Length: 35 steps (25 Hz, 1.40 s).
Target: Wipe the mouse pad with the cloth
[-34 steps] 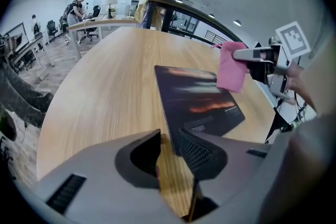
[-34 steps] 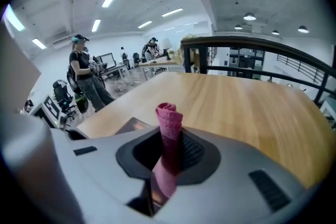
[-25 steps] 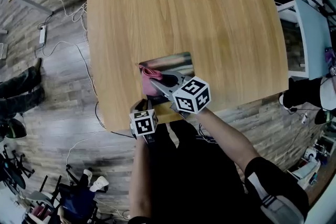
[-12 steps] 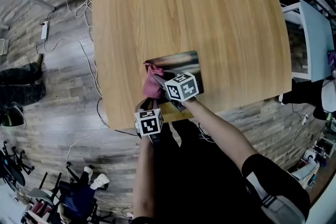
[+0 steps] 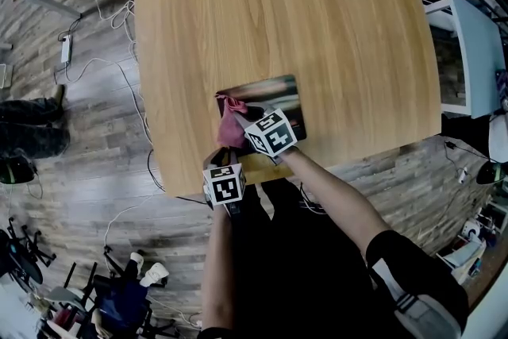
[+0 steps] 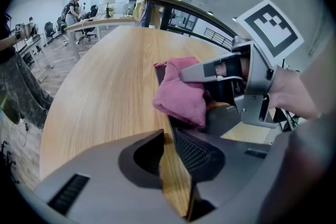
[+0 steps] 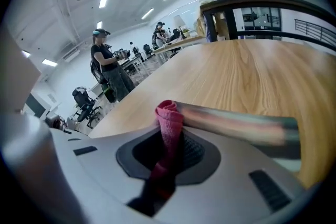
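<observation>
One cloth (image 5: pixel 230 127), one mouse pad (image 5: pixel 274 91).
Our right gripper (image 7: pixel 169 141) jaws clamp the cloth; left gripper (image 6: pixel 168 139) jaws slightly apart, empty.

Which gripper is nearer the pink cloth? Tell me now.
Right. The right gripper holds the cloth on the mouse pad; the left gripper sits apart at the table's near edge.

Head view steeply down; gripper views low, sharing mouse pad (image 5: pixel 266 89).

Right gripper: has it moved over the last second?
Yes. The right gripper, shut on the cloth, has sunk toward the mouse pad; its marker cube now sits further left along the pad's near edge.
</observation>
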{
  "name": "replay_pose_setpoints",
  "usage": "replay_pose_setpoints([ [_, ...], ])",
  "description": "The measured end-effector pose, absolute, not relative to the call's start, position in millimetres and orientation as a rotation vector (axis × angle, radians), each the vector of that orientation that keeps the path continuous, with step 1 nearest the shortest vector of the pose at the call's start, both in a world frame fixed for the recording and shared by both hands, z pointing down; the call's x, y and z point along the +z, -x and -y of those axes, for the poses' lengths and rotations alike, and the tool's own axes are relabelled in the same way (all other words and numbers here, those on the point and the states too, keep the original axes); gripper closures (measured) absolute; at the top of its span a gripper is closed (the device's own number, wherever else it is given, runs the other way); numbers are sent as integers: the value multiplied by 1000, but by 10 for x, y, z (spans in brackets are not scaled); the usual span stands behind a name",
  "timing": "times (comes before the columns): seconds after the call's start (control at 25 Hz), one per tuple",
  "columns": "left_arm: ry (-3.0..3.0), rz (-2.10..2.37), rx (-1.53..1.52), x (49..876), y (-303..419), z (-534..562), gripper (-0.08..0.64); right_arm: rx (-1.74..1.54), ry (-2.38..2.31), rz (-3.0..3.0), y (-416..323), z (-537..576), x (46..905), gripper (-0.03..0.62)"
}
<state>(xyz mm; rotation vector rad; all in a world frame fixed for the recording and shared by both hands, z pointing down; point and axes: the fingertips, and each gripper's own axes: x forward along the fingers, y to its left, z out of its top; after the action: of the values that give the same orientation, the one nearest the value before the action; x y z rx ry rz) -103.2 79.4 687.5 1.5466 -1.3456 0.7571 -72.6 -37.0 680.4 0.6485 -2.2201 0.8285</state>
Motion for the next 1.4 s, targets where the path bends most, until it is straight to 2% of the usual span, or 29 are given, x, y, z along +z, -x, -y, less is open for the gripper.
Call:
replay_pose_setpoints([
  [1.4, -1522, 1359, 802, 6900, 1116, -820, 471, 805, -819, 2147, -321, 656, 6847, 526],
])
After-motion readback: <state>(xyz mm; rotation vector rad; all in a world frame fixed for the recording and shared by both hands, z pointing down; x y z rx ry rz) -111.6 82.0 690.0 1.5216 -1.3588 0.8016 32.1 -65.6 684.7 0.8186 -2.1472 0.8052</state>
